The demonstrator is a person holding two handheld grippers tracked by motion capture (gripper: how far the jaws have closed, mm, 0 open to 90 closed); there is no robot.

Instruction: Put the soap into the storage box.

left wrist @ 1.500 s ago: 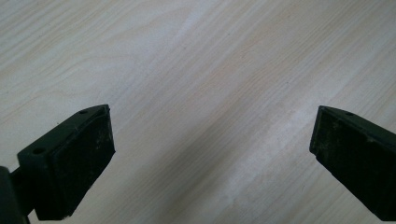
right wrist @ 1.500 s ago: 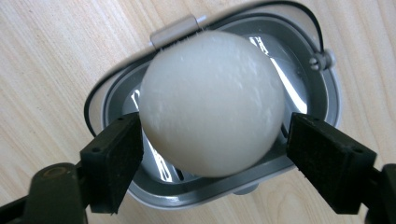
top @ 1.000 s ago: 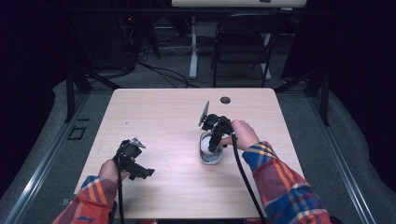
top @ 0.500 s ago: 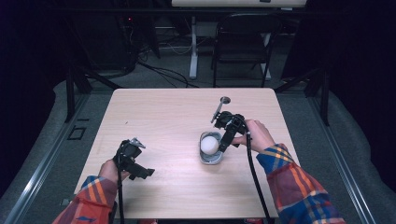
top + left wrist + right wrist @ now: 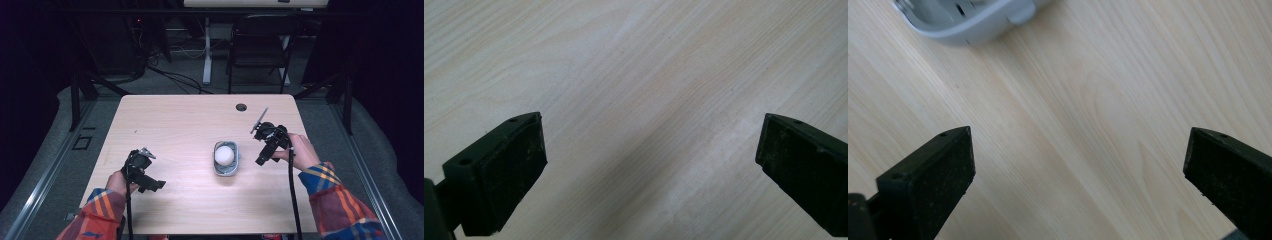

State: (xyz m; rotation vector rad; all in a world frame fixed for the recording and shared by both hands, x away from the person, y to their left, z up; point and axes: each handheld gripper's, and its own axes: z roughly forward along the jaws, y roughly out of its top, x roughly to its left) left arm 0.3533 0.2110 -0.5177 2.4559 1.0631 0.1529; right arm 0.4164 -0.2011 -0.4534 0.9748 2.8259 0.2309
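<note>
A pale wooden desk [image 5: 180, 125] seen from above, with a person's two forearms in orange, blue and yellow plaid sleeves coming in from the bottom edge. Near the middle of the desk, a little toward the right, sits a small grey plastic holder with rounded corners [image 5: 226, 159], and a white egg-shaped ball [image 5: 225, 154] rests inside it.

The right claw [image 5: 263, 159], black and held in the person's right hand, hovers just beside the holder on its right, not touching it. Its jaws have just been opening and now stand wide apart with nothing between them. In the right gripper view, bare wood lies between them and the holder's grey rim [image 5: 973, 22] shows at the top left.

The left claw [image 5: 156, 185] is held low over the near left part of the desk, well apart from the holder. Its jaws stand wide apart too, with bare wood grain between them.

A small dark round hole [image 5: 241, 107] marks the far edge of the desk.
</note>
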